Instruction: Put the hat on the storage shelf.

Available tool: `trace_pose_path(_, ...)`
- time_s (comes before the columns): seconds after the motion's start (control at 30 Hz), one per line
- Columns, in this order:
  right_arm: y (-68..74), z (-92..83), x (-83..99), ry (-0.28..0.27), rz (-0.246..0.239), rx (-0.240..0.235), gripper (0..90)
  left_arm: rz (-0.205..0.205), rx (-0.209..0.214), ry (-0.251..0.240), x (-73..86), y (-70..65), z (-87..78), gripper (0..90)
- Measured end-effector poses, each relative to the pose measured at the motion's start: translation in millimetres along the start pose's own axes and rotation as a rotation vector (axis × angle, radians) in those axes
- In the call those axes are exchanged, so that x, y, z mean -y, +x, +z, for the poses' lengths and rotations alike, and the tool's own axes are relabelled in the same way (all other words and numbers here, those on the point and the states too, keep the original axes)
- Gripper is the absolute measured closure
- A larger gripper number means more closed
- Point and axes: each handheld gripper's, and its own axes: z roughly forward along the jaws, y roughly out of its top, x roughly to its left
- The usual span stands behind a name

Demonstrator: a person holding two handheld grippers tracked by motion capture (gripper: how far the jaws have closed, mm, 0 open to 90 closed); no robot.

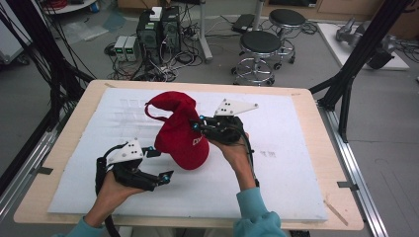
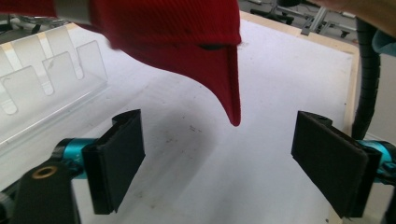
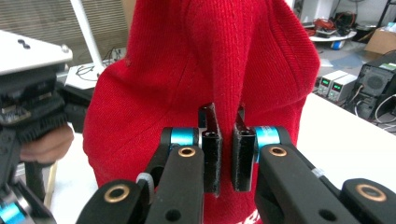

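A red cap (image 1: pixel 179 133) with white lettering hangs above the white mat, held up off the table. My right gripper (image 1: pixel 196 124) is shut on a fold of its fabric; in the right gripper view the jaws pinch the red cap (image 3: pixel 201 70) at my right gripper (image 3: pixel 226 149). My left gripper (image 1: pixel 160 164) is open just left of and below the cap, nothing between its pads. In the left gripper view the cap's brim (image 2: pixel 229 88) points down above my left gripper (image 2: pixel 219 161), between its wide-apart pads (image 2: pixel 119 158).
A white mat (image 1: pixel 291 163) covers the wooden table (image 1: pixel 84 98). A clear plastic rack (image 2: pixel 42 79) lies on the mat at the far left. Stools (image 1: pixel 259 49), computers (image 1: pixel 158 29) and cables stand on the floor beyond the table. Black frame posts (image 1: pixel 356 64) flank both sides.
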Motion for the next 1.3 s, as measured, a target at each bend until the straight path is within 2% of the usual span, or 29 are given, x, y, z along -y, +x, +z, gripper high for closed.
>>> trace_pose_path(0.23,3.6,0.1,-6.7,-0.019,0.012,0.01,85.5,-0.009,0.027,-0.004,-3.5,-4.7,12.3,23.4)
trace_pose_path(0.4,5.4,0.8,-7.3,-0.028,0.021,0.008,85.5,-0.008,0.026,-0.018,-5.1,-6.2,16.7,29.8)
trace_pose_path(0.63,7.9,0.3,-8.1,-0.043,0.026,0.007,85.5,-0.016,0.026,-0.012,-6.1,-6.0,22.0,42.4)
trace_pose_path(0.77,8.7,-0.8,-8.5,-0.057,0.031,0.0,85.5,-0.016,0.044,-0.01,-6.1,-5.2,22.8,52.7)
trace_pose_path(1.07,12.1,0.3,-8.7,-0.071,0.027,-0.011,85.5,-0.009,0.055,-0.009,-6.1,-4.5,23.2,77.7)
trace_pose_path(1.3,13.6,-0.4,-8.6,-0.079,0.015,-0.025,84.6,-0.047,0.047,0.005,-5.9,0.5,20.2,82.5)
